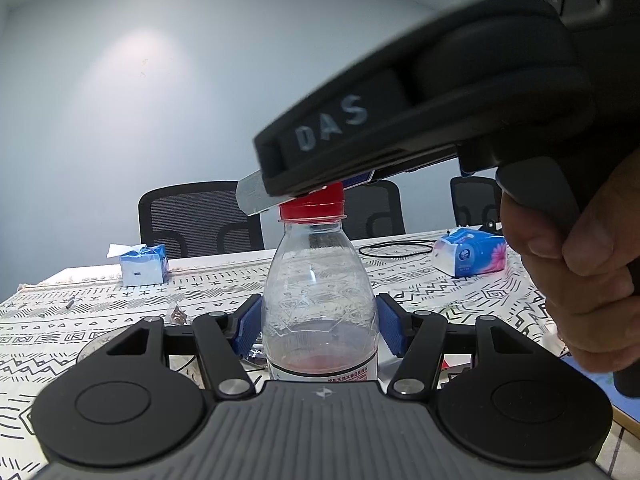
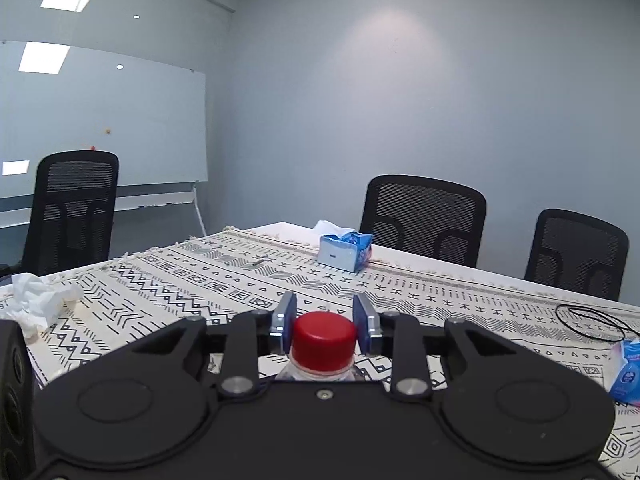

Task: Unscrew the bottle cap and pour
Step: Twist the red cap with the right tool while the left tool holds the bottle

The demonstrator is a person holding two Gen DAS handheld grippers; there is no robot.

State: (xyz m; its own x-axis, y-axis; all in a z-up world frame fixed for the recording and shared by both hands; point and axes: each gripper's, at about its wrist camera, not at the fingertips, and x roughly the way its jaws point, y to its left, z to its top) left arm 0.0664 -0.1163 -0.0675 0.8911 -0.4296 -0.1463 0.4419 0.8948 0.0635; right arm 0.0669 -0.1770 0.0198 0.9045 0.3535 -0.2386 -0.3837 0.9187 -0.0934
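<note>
Left gripper [image 1: 318, 330], nearest the lens, pinches a clear bottle [image 1: 320, 300] w/ both blue pads against its sides; bottle stands upright on the patterned tablecloth [image 1: 80, 320], a little reddish liquid at the bottom. Right gripper [image 2: 325, 326] comes in from above-right, pads pressed onto the red cap [image 2: 324, 334], a hand [image 1: 580, 280] on its grip. Tissue box [image 1: 144, 266] sits far left, tissue pack [image 1: 472, 256] and black cable [image 1: 396, 248] far right, crumpled tissue [image 2: 36, 300] at the left edge. Cloth around the bottle lies open; chairs [image 2: 424, 216] line the far edge.
</note>
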